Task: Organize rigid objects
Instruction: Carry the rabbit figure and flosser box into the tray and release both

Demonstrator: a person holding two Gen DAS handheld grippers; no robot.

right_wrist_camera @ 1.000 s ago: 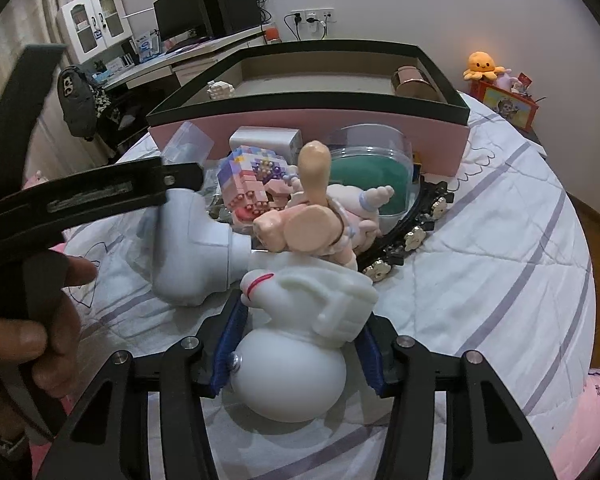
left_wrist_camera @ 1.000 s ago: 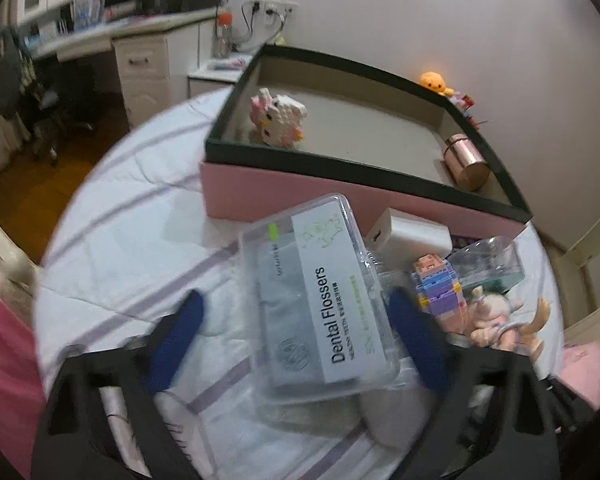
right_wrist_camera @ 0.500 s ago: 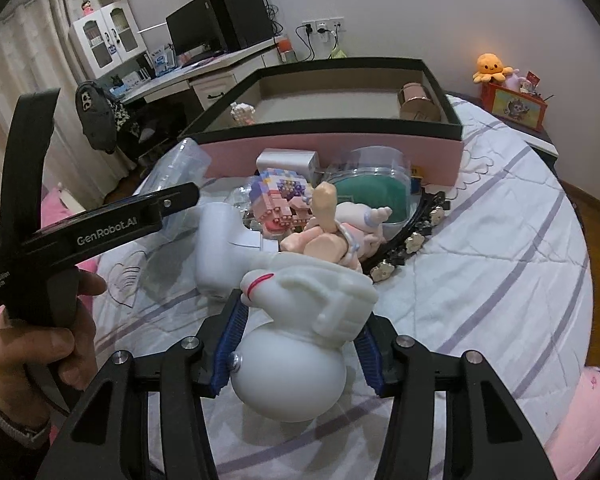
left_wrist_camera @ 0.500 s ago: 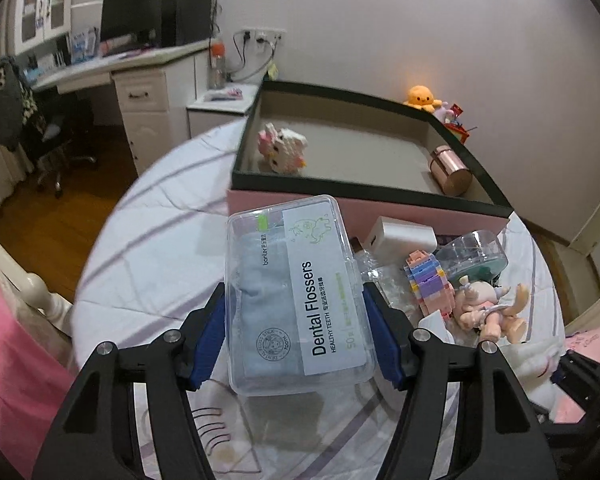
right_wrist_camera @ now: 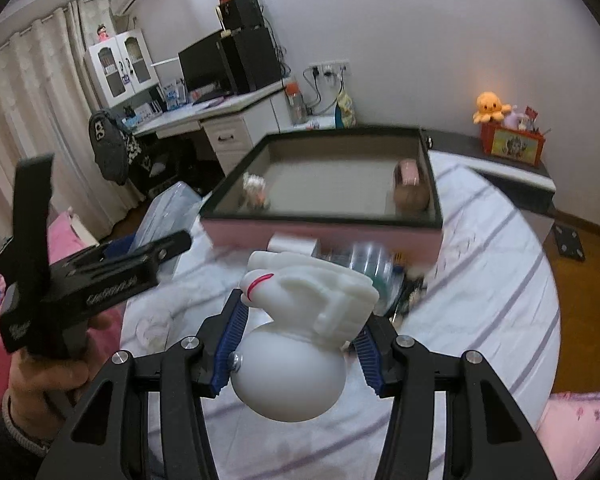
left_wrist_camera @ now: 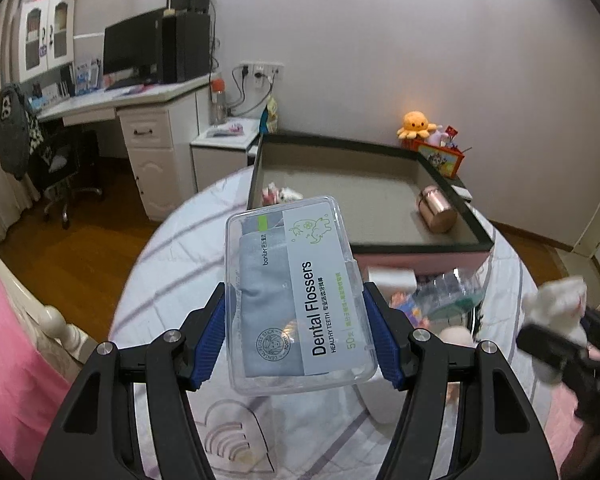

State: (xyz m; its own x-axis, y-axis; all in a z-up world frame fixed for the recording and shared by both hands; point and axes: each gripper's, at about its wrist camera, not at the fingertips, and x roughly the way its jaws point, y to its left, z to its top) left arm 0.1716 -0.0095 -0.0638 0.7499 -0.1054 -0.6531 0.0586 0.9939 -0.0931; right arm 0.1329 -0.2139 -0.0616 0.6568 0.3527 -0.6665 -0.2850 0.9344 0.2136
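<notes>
- The left gripper [left_wrist_camera: 294,330] clamps one clear dental flosser box [left_wrist_camera: 296,300], lifted above the bed [left_wrist_camera: 172,280].
- The right gripper [right_wrist_camera: 298,350] pinches one white figurine [right_wrist_camera: 300,332], also aloft.
- The pink tray [right_wrist_camera: 320,232] holds two items: one copper tin [left_wrist_camera: 438,212] at its right edge, one small toy [right_wrist_camera: 254,192] near its front-left corner.

Orange octopus plush [left_wrist_camera: 416,123] by wall — monitor [left_wrist_camera: 132,47] on desk [left_wrist_camera: 112,100]

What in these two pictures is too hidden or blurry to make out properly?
- Left view: the small pink-and-white toy in the tray is half hidden behind the dental flossers box.
- Left view: the white figure at the right edge is motion-blurred.
- Right view: the pile in front of the tray is blurred and partly covered by the white figure.
- Right view: the copper tin in the tray is smeared.
</notes>
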